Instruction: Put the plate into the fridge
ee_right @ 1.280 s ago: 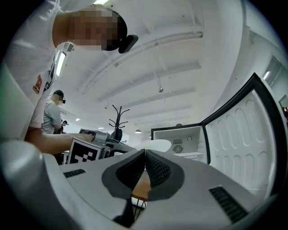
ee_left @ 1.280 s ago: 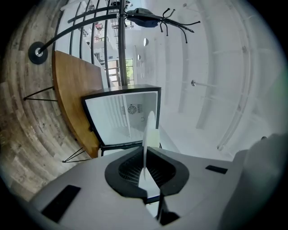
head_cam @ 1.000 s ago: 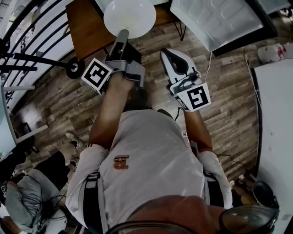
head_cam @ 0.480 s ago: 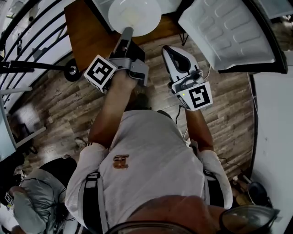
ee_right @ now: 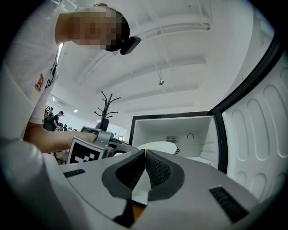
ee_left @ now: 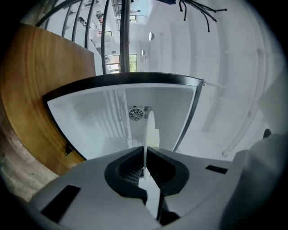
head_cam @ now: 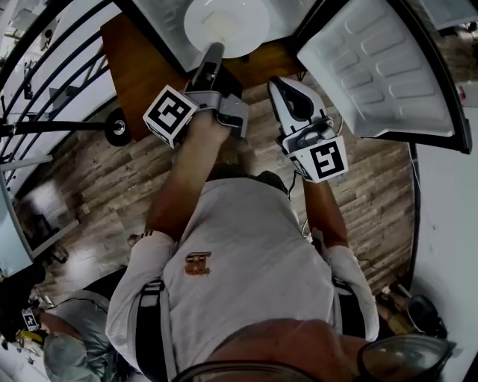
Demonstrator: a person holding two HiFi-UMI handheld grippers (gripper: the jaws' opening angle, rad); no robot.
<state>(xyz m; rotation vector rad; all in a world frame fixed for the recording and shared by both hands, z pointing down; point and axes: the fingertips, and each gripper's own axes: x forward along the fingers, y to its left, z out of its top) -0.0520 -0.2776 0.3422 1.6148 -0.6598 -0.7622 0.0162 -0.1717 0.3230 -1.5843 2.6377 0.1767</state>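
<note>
The plate [head_cam: 226,22] is pinched by its near rim in the left gripper [head_cam: 211,54] and held flat at the open fridge's [head_cam: 168,22] front edge, ready for sliding in. The right gripper [head_cam: 282,86] is kept pressed together, empty, alongside.

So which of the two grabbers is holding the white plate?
The left gripper: its jaws pinch the white plate by the rim, at the open fridge. The right gripper is shut with nothing between its jaws.
</note>
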